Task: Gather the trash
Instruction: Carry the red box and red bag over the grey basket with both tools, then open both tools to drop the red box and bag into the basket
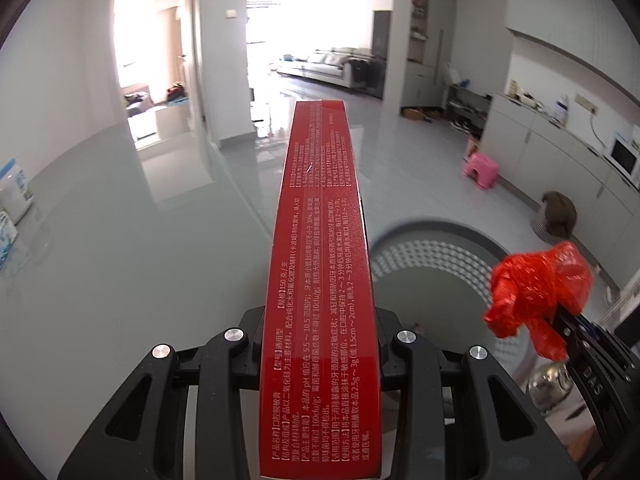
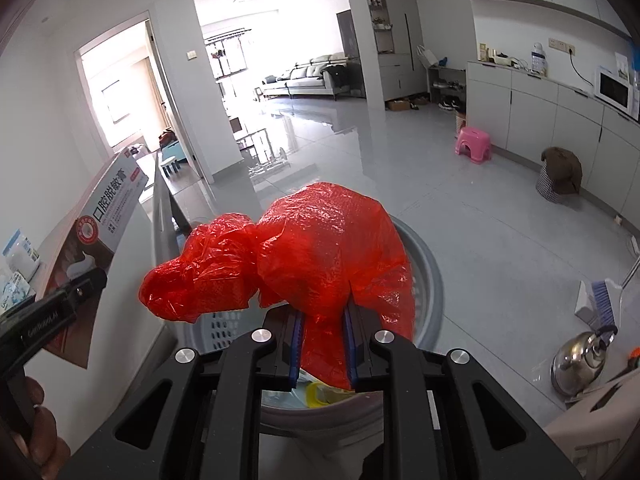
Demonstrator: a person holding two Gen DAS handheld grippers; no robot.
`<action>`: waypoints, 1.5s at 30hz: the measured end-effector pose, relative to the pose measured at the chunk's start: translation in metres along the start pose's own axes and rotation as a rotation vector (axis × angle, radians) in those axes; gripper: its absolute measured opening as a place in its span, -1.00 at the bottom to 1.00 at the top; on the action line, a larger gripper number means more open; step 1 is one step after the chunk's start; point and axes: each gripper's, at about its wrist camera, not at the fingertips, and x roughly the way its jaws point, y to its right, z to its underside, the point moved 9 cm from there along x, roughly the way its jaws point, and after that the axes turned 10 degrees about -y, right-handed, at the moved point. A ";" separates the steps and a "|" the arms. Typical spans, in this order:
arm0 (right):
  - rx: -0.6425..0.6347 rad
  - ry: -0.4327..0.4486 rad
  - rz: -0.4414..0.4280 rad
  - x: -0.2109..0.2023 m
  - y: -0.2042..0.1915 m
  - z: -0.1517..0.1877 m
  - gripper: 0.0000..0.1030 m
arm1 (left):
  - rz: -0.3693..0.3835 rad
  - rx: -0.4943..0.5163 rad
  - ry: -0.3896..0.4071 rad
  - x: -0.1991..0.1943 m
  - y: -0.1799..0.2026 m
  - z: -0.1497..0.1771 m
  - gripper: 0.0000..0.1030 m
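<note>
Mostly crumpled red plastic bag (image 2: 320, 248), glossy, creased.

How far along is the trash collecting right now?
Some trash already lies inside the gray bin. In hand: the left claw grips a red toothpaste box, and the right claw grips a crumpled red plastic bag above the bin. Left: dropping both in.

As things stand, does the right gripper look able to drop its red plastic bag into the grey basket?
Probably yes. The right gripper holds the red plastic bag directly over the open grey basket, with nothing visible between them; the left gripper with its red box sits off to the side.
</note>
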 end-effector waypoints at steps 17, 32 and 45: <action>0.000 -0.061 -0.010 0.027 0.030 -0.004 -0.66 | 0.027 0.092 -0.135 0.042 0.062 0.020 -0.33; -0.030 -0.123 -0.038 0.055 0.016 -0.009 -0.38 | 0.051 0.095 -0.212 0.070 0.078 0.028 -0.32; -0.046 -0.073 -0.042 0.047 0.012 -0.019 0.34 | 0.047 0.076 -0.183 0.063 0.074 0.023 -0.06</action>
